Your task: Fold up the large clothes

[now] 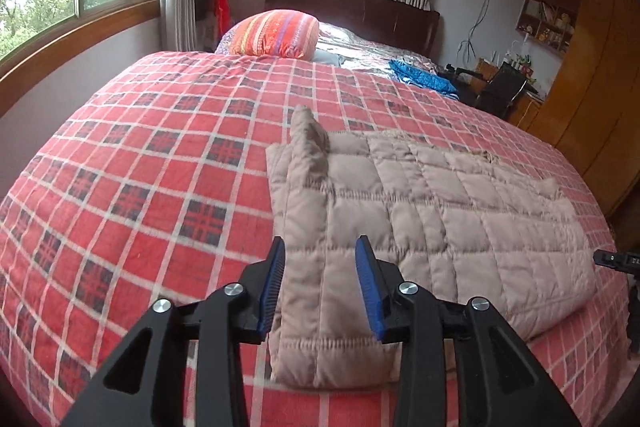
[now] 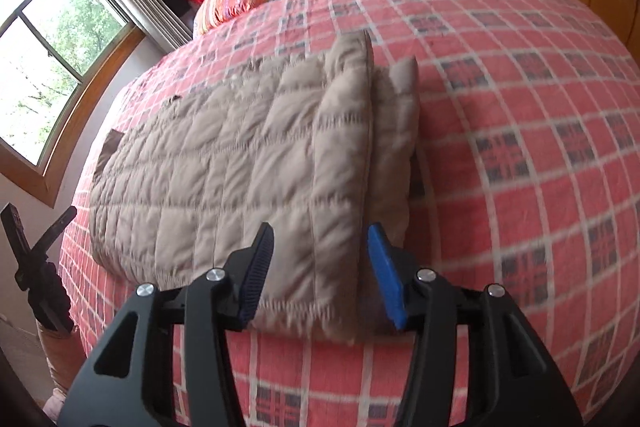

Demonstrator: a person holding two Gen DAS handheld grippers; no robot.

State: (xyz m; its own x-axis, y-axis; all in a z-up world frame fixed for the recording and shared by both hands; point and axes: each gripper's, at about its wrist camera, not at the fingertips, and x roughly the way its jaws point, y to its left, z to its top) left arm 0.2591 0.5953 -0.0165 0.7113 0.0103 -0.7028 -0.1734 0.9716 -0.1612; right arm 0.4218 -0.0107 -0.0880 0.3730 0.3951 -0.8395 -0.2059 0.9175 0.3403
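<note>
A beige quilted jacket [image 1: 432,211] lies folded into a long flat rectangle on the red plaid bedspread [image 1: 152,163], near the bed's front edge. My left gripper [image 1: 322,259] hovers open over the jacket's left end, where a folded sleeve [image 1: 308,143] lies on top. In the right wrist view the same jacket [image 2: 224,163] stretches away to the left. My right gripper [image 2: 320,239] is open, its blue pads on either side of the jacket's near right corner and its doubled edge [image 2: 396,131]. Neither gripper pinches the fabric.
An orange striped pillow [image 1: 280,33] and a blue cloth [image 1: 424,77] lie near the dark headboard [image 1: 352,3]. Windows run along the left wall. A wooden wardrobe [image 1: 592,67] and a desk with a chair [image 1: 500,89] stand to the right of the bed.
</note>
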